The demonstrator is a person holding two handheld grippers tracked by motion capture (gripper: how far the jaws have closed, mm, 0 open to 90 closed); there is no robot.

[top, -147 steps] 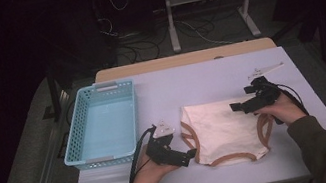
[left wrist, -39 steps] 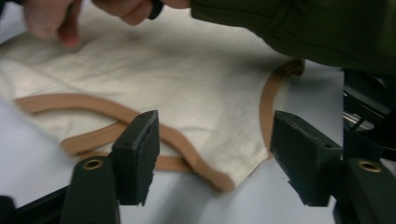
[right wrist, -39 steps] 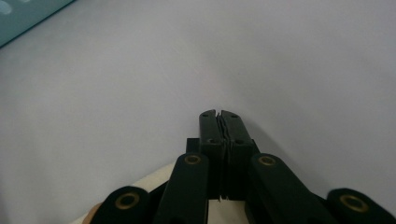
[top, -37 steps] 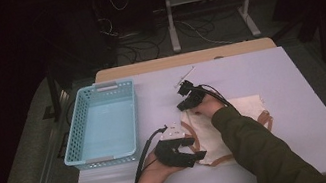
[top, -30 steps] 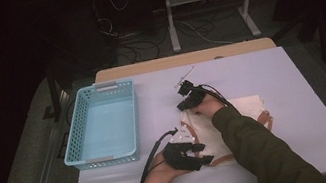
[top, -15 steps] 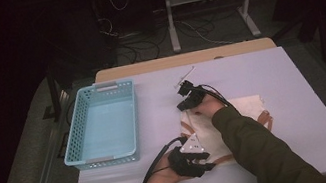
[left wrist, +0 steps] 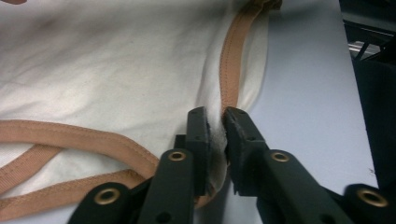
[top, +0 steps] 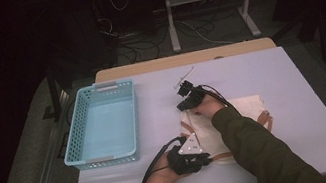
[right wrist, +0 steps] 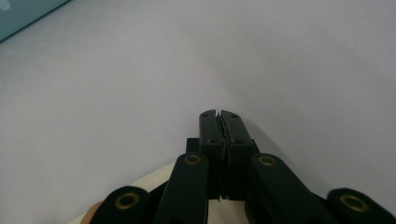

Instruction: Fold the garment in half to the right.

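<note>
A cream garment (top: 252, 104) with tan trim lies folded on the table's front middle. At its near-left edge, my left gripper (top: 207, 158) is shut on it. The left gripper view has cream cloth (left wrist: 116, 70) pinched between the jaws of that gripper (left wrist: 215, 116), beside a tan trim band (left wrist: 231, 60). My right gripper (top: 183, 94) sits at the garment's far-left corner, low over the table. In its own view the right gripper (right wrist: 218, 114) has its jaws pressed together, and a bit of cream cloth (right wrist: 144, 176) shows just under them.
A light blue mesh basket (top: 71, 138) stands on the left of the white table (top: 300, 72) with nothing in it; its corner (right wrist: 18, 14) shows in the right gripper view. The person's right sleeve (top: 258, 156) crosses over the garment. Dark floor, cables and a metal stand lie beyond.
My left gripper has slid a little right along the table's front to the garment's near-left edge and turned. The right gripper has stayed put since a second ago.
</note>
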